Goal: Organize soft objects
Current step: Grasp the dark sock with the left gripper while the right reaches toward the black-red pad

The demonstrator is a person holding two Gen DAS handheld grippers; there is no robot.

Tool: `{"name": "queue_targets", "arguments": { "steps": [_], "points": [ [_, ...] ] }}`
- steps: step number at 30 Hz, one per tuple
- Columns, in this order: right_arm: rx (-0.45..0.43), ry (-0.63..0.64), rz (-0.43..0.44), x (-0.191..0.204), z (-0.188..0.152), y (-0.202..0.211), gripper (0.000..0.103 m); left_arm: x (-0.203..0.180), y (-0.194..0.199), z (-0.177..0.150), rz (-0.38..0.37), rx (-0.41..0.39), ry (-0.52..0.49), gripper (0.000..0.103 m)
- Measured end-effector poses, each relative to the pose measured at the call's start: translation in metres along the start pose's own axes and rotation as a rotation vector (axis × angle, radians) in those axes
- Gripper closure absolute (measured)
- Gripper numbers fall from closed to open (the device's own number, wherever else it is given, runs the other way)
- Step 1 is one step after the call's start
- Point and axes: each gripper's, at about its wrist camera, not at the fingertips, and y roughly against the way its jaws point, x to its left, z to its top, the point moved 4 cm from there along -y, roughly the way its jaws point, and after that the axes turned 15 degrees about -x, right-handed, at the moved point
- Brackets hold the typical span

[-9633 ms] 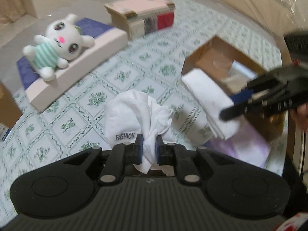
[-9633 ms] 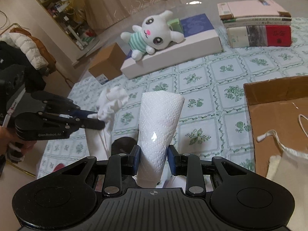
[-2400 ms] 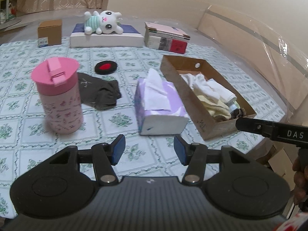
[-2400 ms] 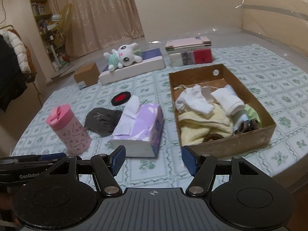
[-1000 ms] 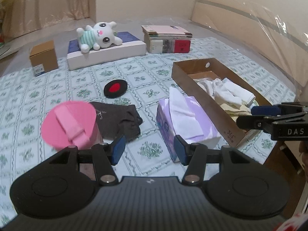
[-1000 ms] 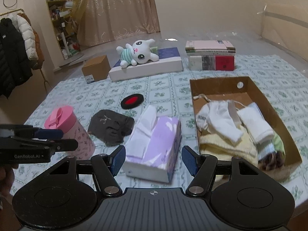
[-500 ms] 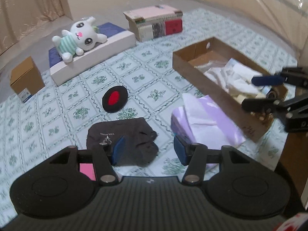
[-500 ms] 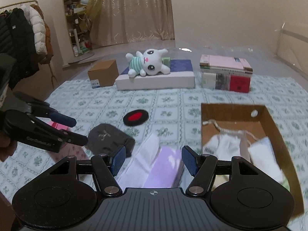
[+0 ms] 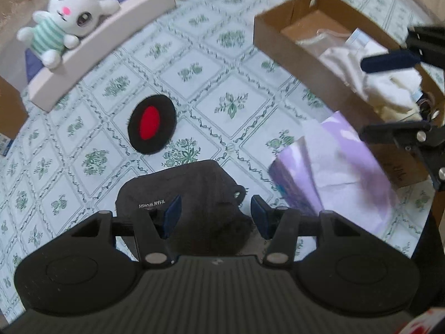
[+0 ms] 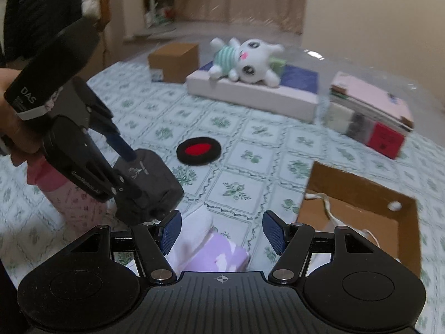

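A dark grey cloth (image 9: 192, 192) lies crumpled on the flowered tablecloth. My left gripper (image 9: 215, 217) points steeply down over it, open, with the cloth between and below its blue pads (image 9: 172, 216). In the right wrist view the left gripper (image 10: 126, 171) sits right at the dark cloth (image 10: 150, 186). My right gripper (image 10: 222, 232) is open and holds nothing, above a purple tissue pack (image 10: 219, 256). The right gripper (image 9: 363, 98) hovers by the cardboard box (image 9: 278, 36), which holds white and cream cloths (image 9: 389, 83). A white plush bunny (image 9: 66, 14) lies on a flat white box.
A round black pad with a red centre (image 9: 152, 123) lies beyond the dark cloth. A pink cup (image 10: 72, 200) stands behind the left gripper. A stack of books (image 10: 370, 114) and a small cardboard box (image 10: 173, 61) sit at the far side. A hand (image 10: 11, 128) grips the left tool.
The left gripper moved forward and tipped down over the dark cloth; the pink cup left its view. The right gripper swung left and forward, over the tissue pack.
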Motion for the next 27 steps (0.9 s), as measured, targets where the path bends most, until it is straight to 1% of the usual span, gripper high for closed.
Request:
{"name": "queue_targets", "arguments": {
  "steps": [5,10,12,14,15,16,17,18,19,22,24,27],
  "points": [
    [0.024,0.007,0.005,-0.019,0.005,-0.026,0.039,0.005,-0.034,0.006,-0.018,0.098,-0.035,0.060],
    [0.037,0.012,0.000,-0.031,0.004,-0.038,0.039,0.002,-0.065,0.004,-0.052,0.202,-0.075,0.061],
    [0.040,0.015,-0.007,-0.034,0.002,-0.041,0.039,0.000,-0.073,0.002,-0.072,0.240,-0.089,0.061],
    [0.048,0.007,-0.010,-0.039,-0.001,-0.046,0.039,-0.002,-0.080,0.000,-0.077,0.268,-0.117,0.062],
    [0.050,0.003,-0.011,-0.041,-0.002,-0.048,0.039,-0.003,-0.083,-0.002,-0.077,0.282,-0.135,0.066],
    [0.050,0.001,-0.014,-0.043,-0.002,-0.050,0.039,-0.004,-0.086,-0.003,-0.079,0.293,-0.148,0.074],
    [0.051,-0.001,-0.017,-0.044,-0.003,-0.052,0.039,-0.005,-0.088,-0.005,-0.078,0.304,-0.162,0.077],
    [0.051,-0.002,-0.019,-0.044,-0.003,-0.052,0.039,-0.005,-0.090,-0.006,-0.077,0.309,-0.169,0.085],
    [0.051,-0.005,-0.020,-0.045,-0.004,-0.053,0.039,-0.005,-0.091,-0.006,-0.077,0.309,-0.178,0.090],
    [0.049,-0.010,-0.017,-0.045,-0.003,-0.054,0.039,0.001,-0.087,-0.005,-0.085,0.287,-0.163,0.094],
    [0.047,-0.008,-0.012,-0.043,-0.001,-0.054,0.039,0.010,-0.078,-0.002,-0.091,0.264,-0.144,0.095],
    [0.041,-0.005,-0.002,-0.040,0.004,-0.054,0.039,0.031,-0.055,0.003,-0.086,0.208,-0.100,0.096]
  ]
}}
